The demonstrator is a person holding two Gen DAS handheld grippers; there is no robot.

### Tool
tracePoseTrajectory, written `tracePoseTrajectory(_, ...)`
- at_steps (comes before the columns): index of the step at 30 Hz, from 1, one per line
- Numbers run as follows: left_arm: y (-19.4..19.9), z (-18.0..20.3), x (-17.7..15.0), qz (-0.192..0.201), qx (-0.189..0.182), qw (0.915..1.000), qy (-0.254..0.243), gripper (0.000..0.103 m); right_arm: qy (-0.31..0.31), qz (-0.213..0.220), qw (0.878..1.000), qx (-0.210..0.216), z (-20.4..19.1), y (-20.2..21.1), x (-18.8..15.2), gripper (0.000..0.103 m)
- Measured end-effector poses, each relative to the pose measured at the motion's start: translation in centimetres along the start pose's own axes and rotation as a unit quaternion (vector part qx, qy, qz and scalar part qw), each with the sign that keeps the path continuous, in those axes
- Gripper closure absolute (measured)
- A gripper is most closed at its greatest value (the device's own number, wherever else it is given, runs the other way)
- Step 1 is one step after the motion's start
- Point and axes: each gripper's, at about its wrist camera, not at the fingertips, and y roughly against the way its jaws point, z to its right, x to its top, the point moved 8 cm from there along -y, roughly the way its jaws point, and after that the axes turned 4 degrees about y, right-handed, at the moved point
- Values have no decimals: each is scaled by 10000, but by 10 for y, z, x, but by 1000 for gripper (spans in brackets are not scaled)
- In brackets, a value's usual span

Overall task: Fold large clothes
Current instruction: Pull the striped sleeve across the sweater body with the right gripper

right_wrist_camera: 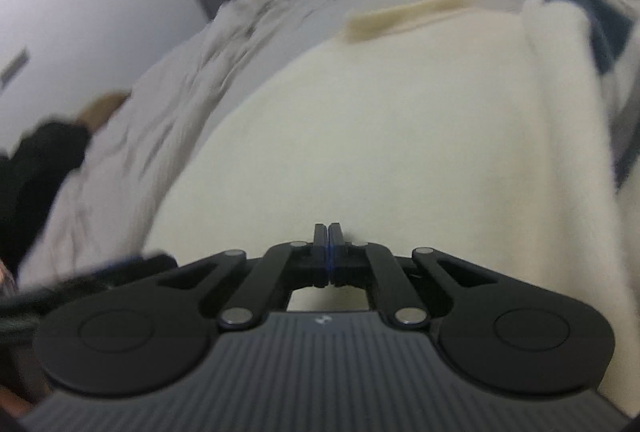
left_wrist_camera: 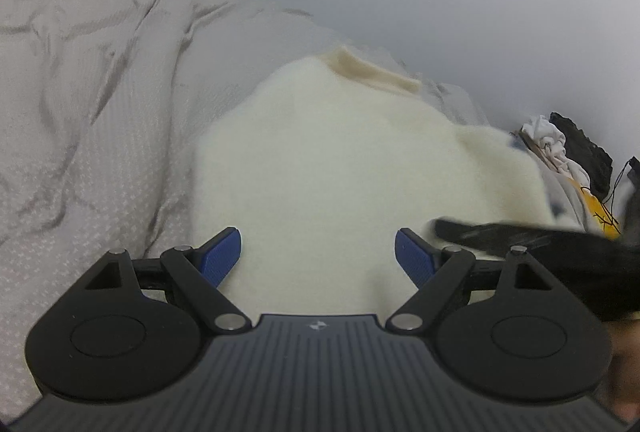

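the cream fleece garment (left_wrist_camera: 340, 167) lies spread on the bed, filling the middle of both views, with its tan ribbed collar (left_wrist_camera: 372, 69) at the far end, upper centre of the left wrist view. along the right edge of the right wrist view 1 side of the garment (right_wrist_camera: 560, 119) looks turned up into a ridge, so a 1st side fold may be started; i cannot tell more, the picture is blurred. no neat stack shows, so most of the folding seems left.

the left gripper (left_wrist_camera: 318, 252) stands released, its blue pads (left_wrist_camera: 222, 256) wide apart above the near hem, gripping nothing. the right gripper (right_wrist_camera: 328, 232) is clenched, pads pressed together low in the centre of its view; whether any fleece is pinched between them i cannot tell. a rumpled white duvet (left_wrist_camera: 80, 71) fills the left of the frame.
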Motion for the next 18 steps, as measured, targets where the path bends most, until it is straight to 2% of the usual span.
tracePoseTrajectory(4,1,1,0,-18,-97,9999,85,16,-556,365,9973,-301,26,50,12,97)
tracePoseTrajectory(8,8,5,-4,-46,-207,9997,90,16,-1164,821,9868,-768,75,115,19,96)
tracePoseTrajectory(9,9,7,-5,-51,-222,9997,80,16,-1373,918,9825,-859,86,130,17,92)
tracePoseTrajectory(11,14,11,-8,-58,-246,9997,41,16,-1755,986,9736,-1080,107,153,6,71)
tracePoseTrajectory(12,16,12,-10,-50,-249,9997,20,16,-1931,975,9687,-1216,117,163,-2,51)
tracePoseTrajectory(13,19,14,-11,-34,-242,9997,-8,16,-2080,983,9641,-1324,128,172,-10,47)
tracePoseTrajectory(18,30,20,-18,7,-235,9997,-102,16,-2528,797,9516,-1554,144,192,-43,47)
